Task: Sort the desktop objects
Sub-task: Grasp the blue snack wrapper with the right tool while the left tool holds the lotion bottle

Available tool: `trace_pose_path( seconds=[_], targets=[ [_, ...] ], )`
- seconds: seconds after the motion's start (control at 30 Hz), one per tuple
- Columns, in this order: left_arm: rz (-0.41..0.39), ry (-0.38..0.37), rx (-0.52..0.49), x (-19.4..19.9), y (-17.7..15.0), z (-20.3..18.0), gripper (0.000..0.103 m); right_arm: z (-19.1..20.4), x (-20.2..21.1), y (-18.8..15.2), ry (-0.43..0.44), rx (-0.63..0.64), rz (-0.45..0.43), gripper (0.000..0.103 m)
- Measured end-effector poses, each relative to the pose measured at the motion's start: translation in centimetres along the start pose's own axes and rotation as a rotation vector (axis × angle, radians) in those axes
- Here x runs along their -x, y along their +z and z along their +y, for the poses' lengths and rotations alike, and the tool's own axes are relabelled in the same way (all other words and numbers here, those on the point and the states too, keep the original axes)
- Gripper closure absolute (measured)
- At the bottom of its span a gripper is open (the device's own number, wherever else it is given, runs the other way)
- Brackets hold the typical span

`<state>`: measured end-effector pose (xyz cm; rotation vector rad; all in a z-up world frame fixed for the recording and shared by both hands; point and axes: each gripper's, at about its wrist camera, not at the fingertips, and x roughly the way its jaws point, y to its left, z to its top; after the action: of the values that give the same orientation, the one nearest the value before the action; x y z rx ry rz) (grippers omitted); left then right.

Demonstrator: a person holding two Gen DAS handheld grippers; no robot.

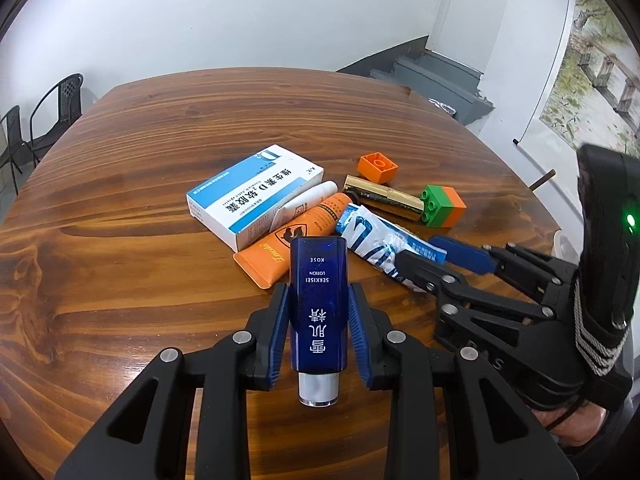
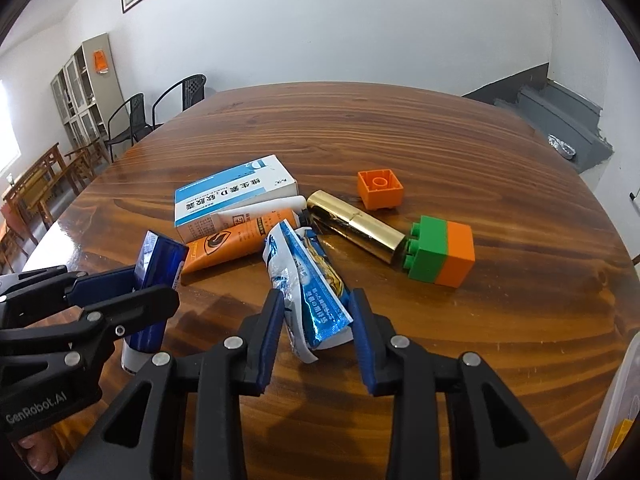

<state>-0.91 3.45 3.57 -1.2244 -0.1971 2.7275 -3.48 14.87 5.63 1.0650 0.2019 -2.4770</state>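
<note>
Left gripper [image 1: 319,312] clamps blue lotion bottle [image 1: 319,300] | right gripper [image 2: 316,328] pinches crumpled blue sachet [image 2: 312,280] | lift straight, clearing orange tube [image 2: 236,242].

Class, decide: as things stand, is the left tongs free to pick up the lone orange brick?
Probably not. The left tongs is already shut on the blue lotion bottle, and the tube and gold case lie before the orange brick.

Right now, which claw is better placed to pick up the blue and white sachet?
The right claw. Its pads already sit on both sides of the blue and white sachet, which lies on the table. The left claw is busy: it is shut on the blue lotion bottle.
</note>
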Motion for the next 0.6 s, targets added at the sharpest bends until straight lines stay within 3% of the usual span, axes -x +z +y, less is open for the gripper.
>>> trace_pose_path(
  seconds=[0.17, 0.3, 0.47, 0.53, 0.6],
  targets=[
    [-0.001, -0.001, 0.0, 0.1, -0.1, -0.1, 0.071, 0.2, -1.0, 0.7, -0.016, 0.013, 0.005, 0.053],
    [-0.001, 0.0, 0.0, 0.1, -0.1, -0.1, 0.071, 0.1, -1.7, 1.0, 0.009, 0.004, 0.017, 0.052],
    [0.0, 0.003, -0.001, 0.1, -0.1, -0.2, 0.071, 0.0, -0.8, 0.5, 0.007, 0.0, -0.008, 0.068],
    [-0.001, 0.004, -0.006, 0.1, -0.2, -0.3, 0.071, 0.2, -0.1, 0.2, -0.007, 0.013, -0.028, 0.081],
    [-0.003, 0.005, -0.011, 0.2, -0.3, -0.4, 0.071, 0.4, 0.7, 0.0, 0.004, 0.011, -0.043, 0.085]
  ],
)
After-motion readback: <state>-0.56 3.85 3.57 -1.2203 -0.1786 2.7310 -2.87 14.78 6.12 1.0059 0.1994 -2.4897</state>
